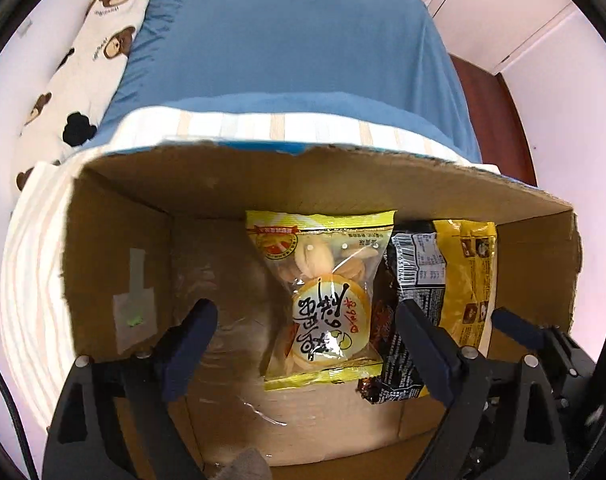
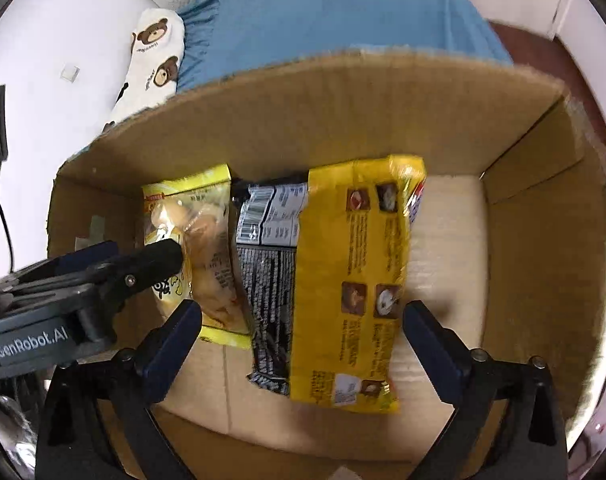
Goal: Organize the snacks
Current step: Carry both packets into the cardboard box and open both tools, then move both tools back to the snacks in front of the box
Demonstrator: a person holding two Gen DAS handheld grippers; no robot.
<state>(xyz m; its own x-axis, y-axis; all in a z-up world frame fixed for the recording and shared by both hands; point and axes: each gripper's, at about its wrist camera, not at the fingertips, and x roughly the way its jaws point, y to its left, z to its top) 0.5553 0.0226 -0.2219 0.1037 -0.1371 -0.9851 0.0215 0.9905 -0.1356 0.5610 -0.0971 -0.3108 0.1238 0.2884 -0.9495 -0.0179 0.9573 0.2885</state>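
An open cardboard box (image 1: 263,184) holds three snack packets side by side. On the left lies a clear yellow biscuit packet (image 1: 323,292), beside it a black packet (image 1: 407,264), then a yellow packet (image 1: 471,264). My left gripper (image 1: 305,308) hangs open over the box, and the biscuit packet lies loose between its fingers. In the right wrist view my right gripper (image 2: 303,308) is open above the yellow packet (image 2: 351,280) and black packet (image 2: 267,280). Its pads press on nothing. The left gripper's fingers (image 2: 159,258) reach in from the left over the biscuit packet (image 2: 199,224).
The box stands on a white striped cloth (image 1: 31,272) at the foot of a bed with a blue sheet (image 1: 295,40). A bear-print pillow (image 1: 99,52) lies along the bed's left side. Bare box floor (image 2: 443,220) shows right of the packets. Dark red flooring (image 1: 503,112) lies at right.
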